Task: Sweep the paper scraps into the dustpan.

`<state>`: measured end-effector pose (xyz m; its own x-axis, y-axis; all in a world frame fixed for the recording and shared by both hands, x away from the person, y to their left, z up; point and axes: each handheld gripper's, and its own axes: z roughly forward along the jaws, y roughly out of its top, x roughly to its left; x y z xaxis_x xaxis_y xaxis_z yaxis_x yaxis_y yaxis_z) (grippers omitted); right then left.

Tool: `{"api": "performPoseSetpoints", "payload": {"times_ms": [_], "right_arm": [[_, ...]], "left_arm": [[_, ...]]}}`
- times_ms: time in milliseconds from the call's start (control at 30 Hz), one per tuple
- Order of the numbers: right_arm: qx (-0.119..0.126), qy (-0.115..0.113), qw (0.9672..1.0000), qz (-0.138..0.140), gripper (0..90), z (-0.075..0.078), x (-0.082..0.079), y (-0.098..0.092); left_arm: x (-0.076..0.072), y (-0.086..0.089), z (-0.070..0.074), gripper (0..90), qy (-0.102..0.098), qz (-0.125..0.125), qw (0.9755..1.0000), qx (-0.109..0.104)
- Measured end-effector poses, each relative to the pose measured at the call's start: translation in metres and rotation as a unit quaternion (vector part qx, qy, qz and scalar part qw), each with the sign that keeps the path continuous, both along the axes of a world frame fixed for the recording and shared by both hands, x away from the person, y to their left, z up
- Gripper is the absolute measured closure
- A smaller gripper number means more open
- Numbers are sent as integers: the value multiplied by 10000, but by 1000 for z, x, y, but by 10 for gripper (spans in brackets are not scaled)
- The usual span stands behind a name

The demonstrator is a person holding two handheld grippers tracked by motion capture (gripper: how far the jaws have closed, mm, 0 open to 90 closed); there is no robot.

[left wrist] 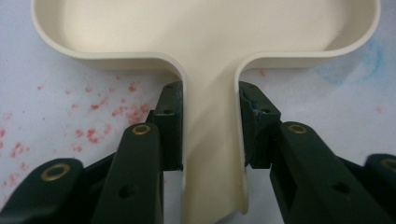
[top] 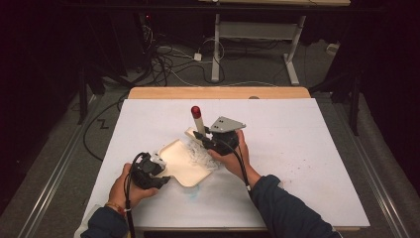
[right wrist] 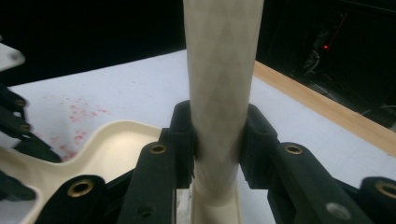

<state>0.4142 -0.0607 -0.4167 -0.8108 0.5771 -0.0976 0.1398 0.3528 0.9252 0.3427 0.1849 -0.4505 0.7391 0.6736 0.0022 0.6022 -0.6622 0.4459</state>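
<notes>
Sleeves enter the high view from six o'clock, a hand on each gripper. The left gripper (top: 148,171) sits at about seven o'clock on the white sheet (top: 297,148), nearest the person. Its jaws are clenched on the handle (left wrist: 212,154) of a cream dustpan (top: 184,166); in the left gripper view the pads press the handle's two side walls, and the pan (left wrist: 205,32) spreads out toward twelve o'clock with its raised rim curving off to both sides. Red specks (left wrist: 93,135) dot the sheet at nine o'clock of that handle, and a faint blue smear (left wrist: 369,60) lies at two o'clock beside the pan's corner.

Just beyond, toward one o'clock from the left gripper, the right gripper (top: 210,141) hangs over the pan's far edge, the grey plate (top: 227,124) on top of it. Its jaws are clamped around the pale shaft of a brush (top: 198,121); in the right gripper view the shaft (right wrist: 219,93) stands upright between the pads, which touch it on both sides. The brush rises toward twelve o'clock, tilted a little, and ends in a dark red cap (top: 196,111). Whitish bristles (top: 200,156) trail from under the right gripper into the pan's far side.

Farther off the sheet ends at a bare wooden table edge (top: 218,92), and beyond it cables (top: 168,64) lie on the dark floor by the white legs of a second table (top: 257,34).
</notes>
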Motion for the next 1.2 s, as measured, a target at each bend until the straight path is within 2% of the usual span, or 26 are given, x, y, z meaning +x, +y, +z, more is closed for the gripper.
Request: {"api": "performPoseSetpoints", "payload": {"times_ms": [100, 433, 567, 900, 1200], "right_arm": [[-23, 7, 9999, 113, 711, 0, -4, 8], [168, 65, 9987, 479, 714, 7, -19, 26], [105, -66, 9985, 526, 714, 12, -23, 28], [363, -234, 9986, 316, 714, 34, -22, 4], [386, -275, 9988, 76, 714, 43, -21, -22]], "left_arm": [[2, -2, 0, 635, -1, -13, 10000, -11], [2, -5, -2, 635, -20, 12, 10000, -5], [1, -4, -2, 635, -8, -6, 10000, -3], [-1, -3, -4, 635, 5, 11, 10000, 19], [-2, -3, -4, 635, -4, 3, 10000, 63]]}}
